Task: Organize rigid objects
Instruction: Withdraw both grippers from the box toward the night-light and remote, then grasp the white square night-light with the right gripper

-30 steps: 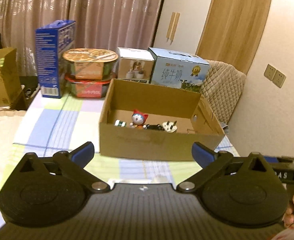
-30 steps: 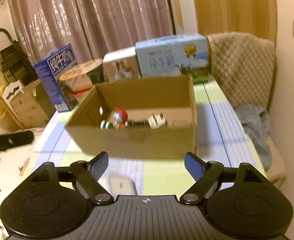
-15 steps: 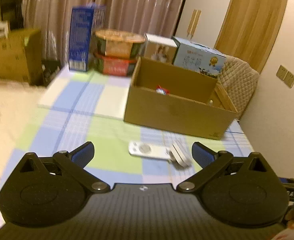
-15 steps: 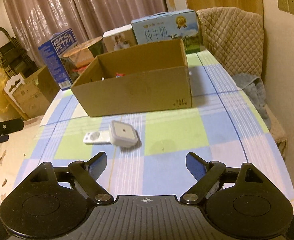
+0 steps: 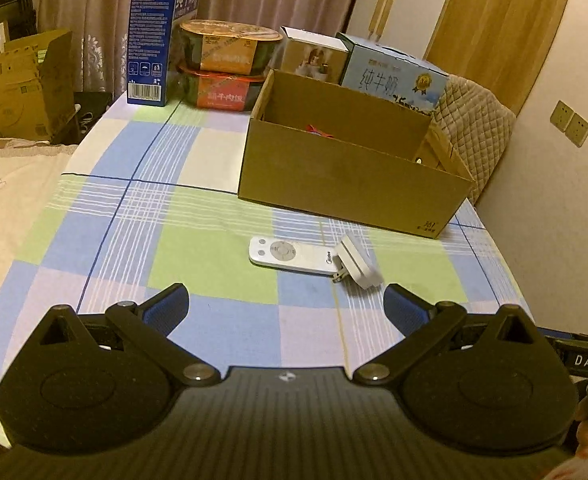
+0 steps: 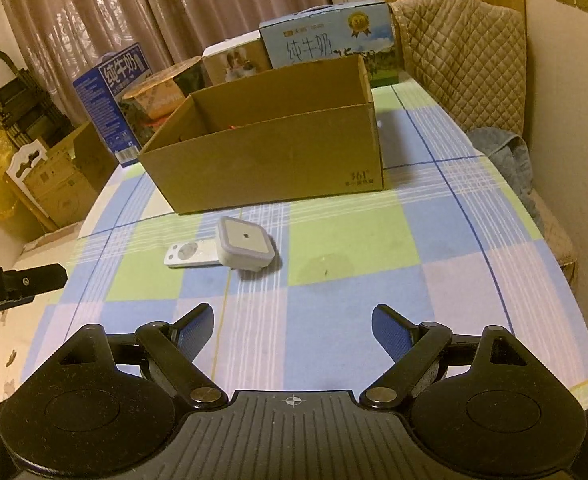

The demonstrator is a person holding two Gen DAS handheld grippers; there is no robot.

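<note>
While nothing yet gripped: left gripper and right gripper spread wide, empty; remote and plug adapter touching, mid-desk before cardboard box, presumably awaiting boxing.

Dim, warm indoor light on both my wrist feeds.
Yellowish cast throughout; soft shadow beside the night-light plug, faint sheen on the curtain. I see sharp centres, with fisheye bending and dark vignetted corners at the edges.
</note>
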